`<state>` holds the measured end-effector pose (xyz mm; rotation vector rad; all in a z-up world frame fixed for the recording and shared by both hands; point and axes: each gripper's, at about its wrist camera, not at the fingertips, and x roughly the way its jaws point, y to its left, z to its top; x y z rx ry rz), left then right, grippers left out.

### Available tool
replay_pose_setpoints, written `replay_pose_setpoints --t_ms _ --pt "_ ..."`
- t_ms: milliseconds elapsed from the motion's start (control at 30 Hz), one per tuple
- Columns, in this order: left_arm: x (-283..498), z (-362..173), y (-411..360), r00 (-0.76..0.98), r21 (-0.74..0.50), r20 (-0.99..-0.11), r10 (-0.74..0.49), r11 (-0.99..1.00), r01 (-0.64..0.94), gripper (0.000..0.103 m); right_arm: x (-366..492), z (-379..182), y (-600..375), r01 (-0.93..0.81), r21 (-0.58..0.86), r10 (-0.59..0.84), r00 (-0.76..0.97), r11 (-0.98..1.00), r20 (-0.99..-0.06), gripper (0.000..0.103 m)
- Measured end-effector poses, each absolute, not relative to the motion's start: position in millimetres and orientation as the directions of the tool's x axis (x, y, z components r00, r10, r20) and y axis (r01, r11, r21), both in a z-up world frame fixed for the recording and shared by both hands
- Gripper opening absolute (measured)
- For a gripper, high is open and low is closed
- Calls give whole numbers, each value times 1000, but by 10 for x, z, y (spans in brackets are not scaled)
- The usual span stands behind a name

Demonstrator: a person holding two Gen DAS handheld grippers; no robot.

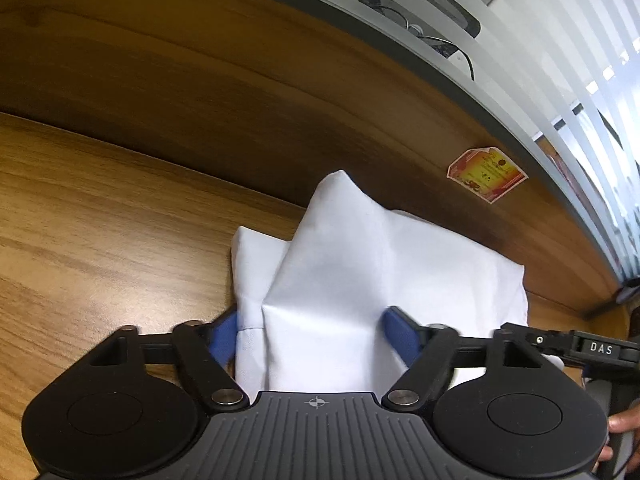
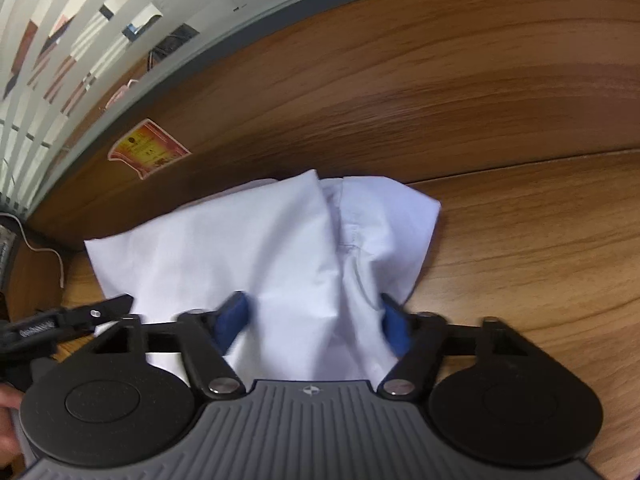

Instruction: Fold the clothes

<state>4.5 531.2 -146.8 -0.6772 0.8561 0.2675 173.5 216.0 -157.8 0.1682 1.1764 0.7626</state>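
Between the jaws of both grippers lies the same white shirt, bunched and partly folded on the wooden tabletop, close up against the dark wood panel that rises behind it. From the left gripper, the cloth fills the whole gap between the two blue pads and runs straight ahead, rising to a peaked ridge before dropping away to the right of the jaws. These jaws stand wide apart, the fabric between them, but I cannot tell whether the pads actually pinch it or only flank it. The right gripper shows much the same: its jaws are spread wide with cloth piled between the blue pads, a seamed, crumpled part, perhaps a collar or placket, ahead and toward its right jaw, and a flatter sheet spreading off to its left. That view is slightly blurred, so contact there is equally uncertain. Each gripper appears at the edge of the other's view, so the two sit side by side at the near edge of the garment, about equally close to it. I would judge the shirt's long axis to run across in front of both, with the coming fold most likely carrying the near edge forward, away from the jaws toward the panel. A red and yellow sticker is stuck on that panel beyond the cloth.
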Motion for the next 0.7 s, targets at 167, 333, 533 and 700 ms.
replay_pose_setpoints --t_ms 167,333,533,700 --pt "82 -1365 5139 651 -434 -759 -15 757 -489 38 1625 -1434 2094 -429 504 626 213 750 -750 34" --pt "30 -1188 4902 670 -405 -742 -2 799 -445 26 1434 -1141 1941 -421 501 633 273 756 -725 19" --pt "-12 -873 4470 701 -408 -713 -31 831 -378 25 1171 -716 1563 -395 485 617 358 780 -701 18" --pt "87 -638 4018 705 -411 -704 -83 858 -309 25 1020 -417 1060 -364 468 590 413 805 -694 18"
